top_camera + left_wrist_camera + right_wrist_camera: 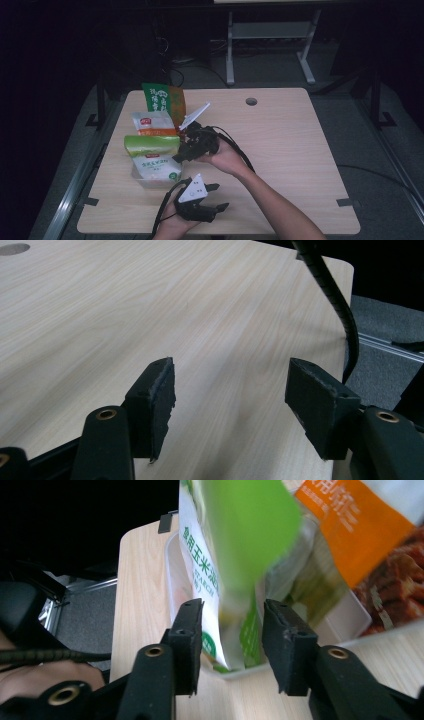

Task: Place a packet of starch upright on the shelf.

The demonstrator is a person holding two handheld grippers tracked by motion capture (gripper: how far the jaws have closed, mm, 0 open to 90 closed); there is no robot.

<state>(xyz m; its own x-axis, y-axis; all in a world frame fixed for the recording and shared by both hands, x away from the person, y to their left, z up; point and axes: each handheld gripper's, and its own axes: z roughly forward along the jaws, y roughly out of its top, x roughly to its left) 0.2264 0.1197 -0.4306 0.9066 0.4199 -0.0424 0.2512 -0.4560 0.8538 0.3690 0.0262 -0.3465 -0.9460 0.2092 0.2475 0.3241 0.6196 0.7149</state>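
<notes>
Left gripper [212, 196]: near edge, jaws wide apart, empty | Right gripper [230, 645]: jaws parted astride green-topped starch bag [220, 570], not clamped | Bag: upright in clear tray [145, 181], left side | Risk: off-centre closure could crumple bag, tipping neighbouring pouches [152, 124].

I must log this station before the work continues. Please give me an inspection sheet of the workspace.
Surface: light wooden table, one round hole near the far edge.
Job's things: clear tray at the table's left, holding upright food bags; nearest is the green-topped bag.
Clutter: nothing seen.
Grippers: right gripper open, jaws either side of the green-topped bag's lower edge at the tray wall; left gripper open over bare table.
Cables: one black cable trails from each gripper.
Surroundings: dark room, grey floor, white frame behind.
</notes>
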